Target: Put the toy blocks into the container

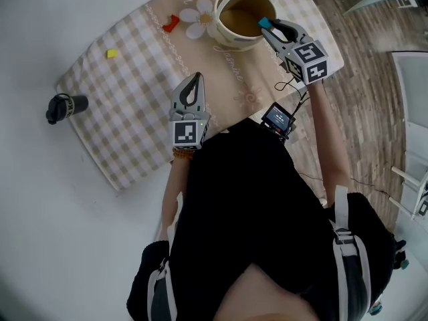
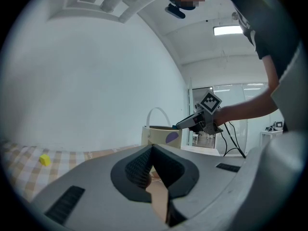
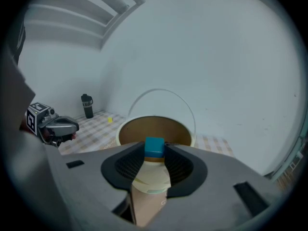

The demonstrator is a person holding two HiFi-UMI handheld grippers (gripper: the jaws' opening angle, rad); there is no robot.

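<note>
Drop step: right gripper point(image 1: 269, 27) pinched teal block point(image 3: 154, 146) above cream bucket point(image 1: 226, 39) mouth; next move likely called for spreading jaws. Left gripper point(image 1: 195, 79) pressed together, empty. Red block point(image 1: 171, 24), yellow block point(image 1: 112, 53) lay on cloth point(image 1: 134, 112).

left tool point(image 1: 195, 79): jaws together | right tool point(image 1: 267, 27): clamping blue block point(image 3: 154, 146)

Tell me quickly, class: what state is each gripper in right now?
Left gripper: closed, holding nothing.
Right gripper: closed on a blue block.
</note>
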